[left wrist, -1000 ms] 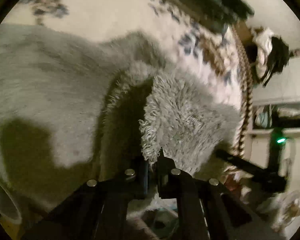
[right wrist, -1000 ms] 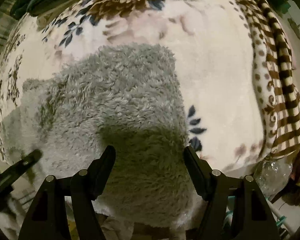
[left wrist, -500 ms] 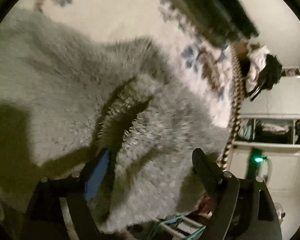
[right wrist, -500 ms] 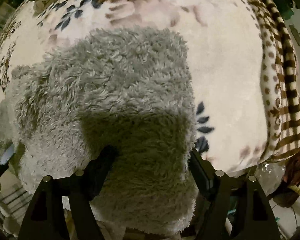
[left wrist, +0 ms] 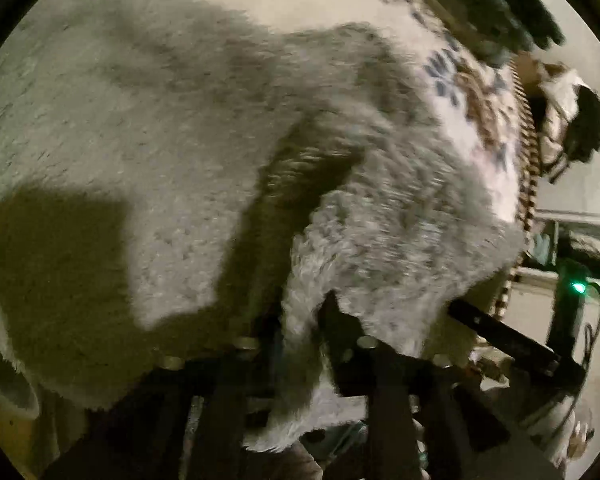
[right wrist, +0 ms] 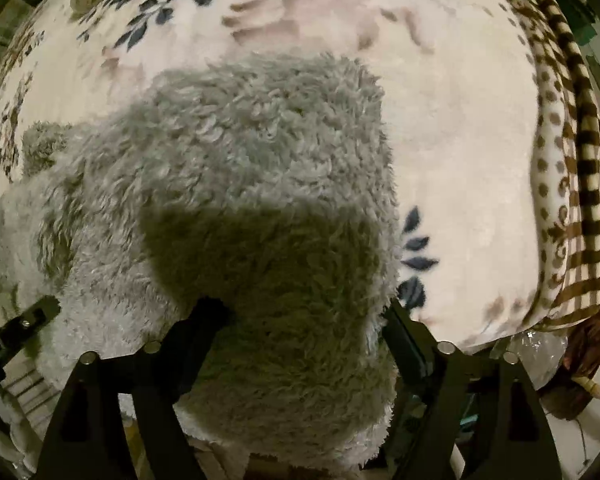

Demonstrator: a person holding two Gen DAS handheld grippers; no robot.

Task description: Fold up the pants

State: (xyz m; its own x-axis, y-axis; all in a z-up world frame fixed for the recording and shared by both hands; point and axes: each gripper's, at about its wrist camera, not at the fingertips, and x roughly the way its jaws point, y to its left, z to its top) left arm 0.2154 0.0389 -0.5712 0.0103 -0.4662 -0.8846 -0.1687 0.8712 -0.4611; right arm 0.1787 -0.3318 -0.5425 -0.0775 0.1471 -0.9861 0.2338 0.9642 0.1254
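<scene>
Pants [right wrist: 260,208], grey and fleecy, fill the frame's centre on the floral bed [right wrist: 460,160]; left tongs [left wrist: 300,336] pinch a hem to fold it, right tongs [right wrist: 304,316] gape astride the near edge.

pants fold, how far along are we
Partly done: the grey fleece pants lie bunched on the floral blanket. In hand: the left gripper pinches a raised edge, while the right gripper straddles the near end, open. Left: lay over and flatten.

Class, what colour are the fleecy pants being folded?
Grey; the pants show best in the right wrist view.
</scene>
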